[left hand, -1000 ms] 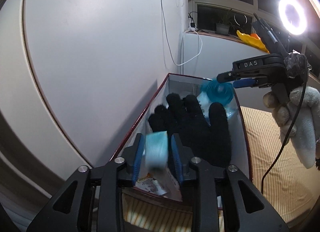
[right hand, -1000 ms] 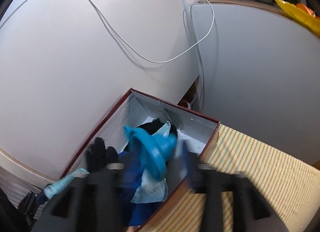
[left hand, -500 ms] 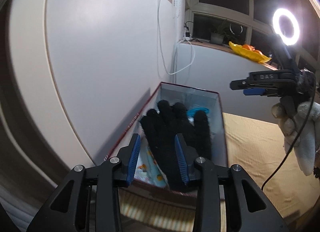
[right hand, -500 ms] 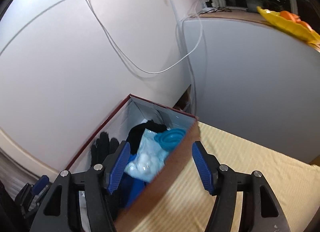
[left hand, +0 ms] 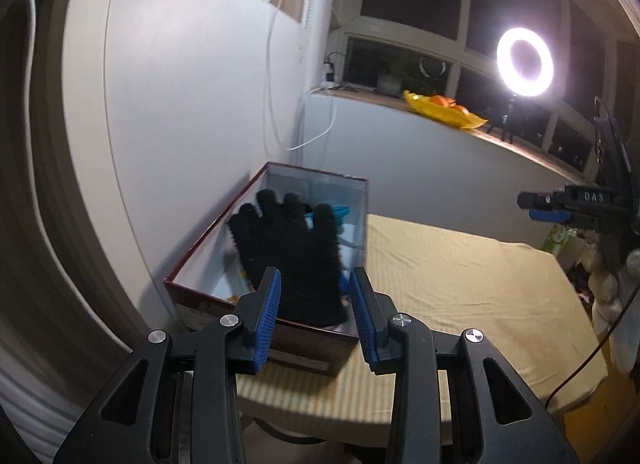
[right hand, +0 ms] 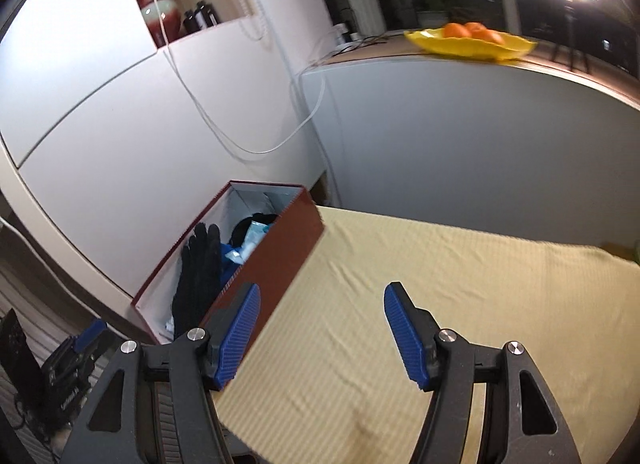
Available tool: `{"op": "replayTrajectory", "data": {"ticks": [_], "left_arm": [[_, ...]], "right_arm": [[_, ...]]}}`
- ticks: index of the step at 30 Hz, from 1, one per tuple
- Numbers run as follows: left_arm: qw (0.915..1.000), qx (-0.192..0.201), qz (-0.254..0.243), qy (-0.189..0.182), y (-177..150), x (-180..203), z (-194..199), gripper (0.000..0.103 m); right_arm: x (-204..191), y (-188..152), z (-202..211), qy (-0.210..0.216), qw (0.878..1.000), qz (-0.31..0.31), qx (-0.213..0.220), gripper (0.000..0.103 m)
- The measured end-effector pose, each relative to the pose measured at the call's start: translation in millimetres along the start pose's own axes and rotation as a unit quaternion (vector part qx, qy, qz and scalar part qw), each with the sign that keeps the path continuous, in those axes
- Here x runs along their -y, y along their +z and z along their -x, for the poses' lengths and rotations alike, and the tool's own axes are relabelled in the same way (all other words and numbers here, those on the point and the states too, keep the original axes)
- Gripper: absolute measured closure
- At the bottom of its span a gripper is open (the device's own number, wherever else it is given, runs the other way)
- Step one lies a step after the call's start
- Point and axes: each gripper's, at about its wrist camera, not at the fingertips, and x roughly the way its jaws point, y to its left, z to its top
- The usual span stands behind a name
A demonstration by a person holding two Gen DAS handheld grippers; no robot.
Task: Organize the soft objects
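Note:
A dark red box (left hand: 202, 240) with a white inside stands on the yellow cloth by the wall. In it lies a black glove (left hand: 288, 240), fingers spread, its cuff at the near rim. Behind the glove I see a teal soft piece (left hand: 340, 211). My left gripper (left hand: 316, 304) hovers just short of the box, open, with nothing between its blue pads. The right wrist view shows the same box (right hand: 280, 252), the glove (right hand: 200, 268) and pale packets (right hand: 252, 240). My right gripper (right hand: 322, 328) stands open over the cloth, right of the box. It also shows at the far right (left hand: 544, 204).
The yellow-clothed table (right hand: 460, 284) stretches right of the box. White walls with a hanging cable (left hand: 276, 104) close in behind and to the left. A yellow dish of oranges (right hand: 472, 40) sits on the ledge, a ring light (left hand: 524, 62) shines, and a plush toy (left hand: 604, 288) is at the right.
The left gripper let go of a pale blue roll and drew back from the box. The right gripper left the teal piece in the box and swung away to the right.

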Motion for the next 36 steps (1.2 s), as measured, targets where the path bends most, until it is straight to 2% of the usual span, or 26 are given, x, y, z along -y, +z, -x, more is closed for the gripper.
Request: {"op": "replayTrajectory", "data": {"ticks": [10,16,20,22,23,36], "left_arm": [[0.9992,0.013,-0.007,-0.037,-9,12,36,0.069],[0.9983,0.021,0.000,-0.055,-17,9,52,0.069],[0.9981,0.026,0.002,-0.056,-18,7,59,0.067],[0.9980,0.031,0.005,-0.054,-18,6,61,0.057],[0.9979,0.034,0.007,-0.054,-18,6,63,0.055],[0.9980,0.039,0.006,-0.050,-24,9,76,0.055]], "right_arm": [[3,-40,75,-0.036,0.998,0.003,0.043,0.042],[-2,-70,103,-0.034,0.998,0.003,0.054,0.042],[-5,-79,114,-0.026,0.998,-0.001,0.061,0.042],[-6,-81,118,-0.024,0.998,-0.004,0.065,0.042],[-7,-82,120,-0.021,0.998,-0.006,0.066,0.042],[-9,-91,117,-0.001,0.998,-0.007,0.065,0.042]]}}
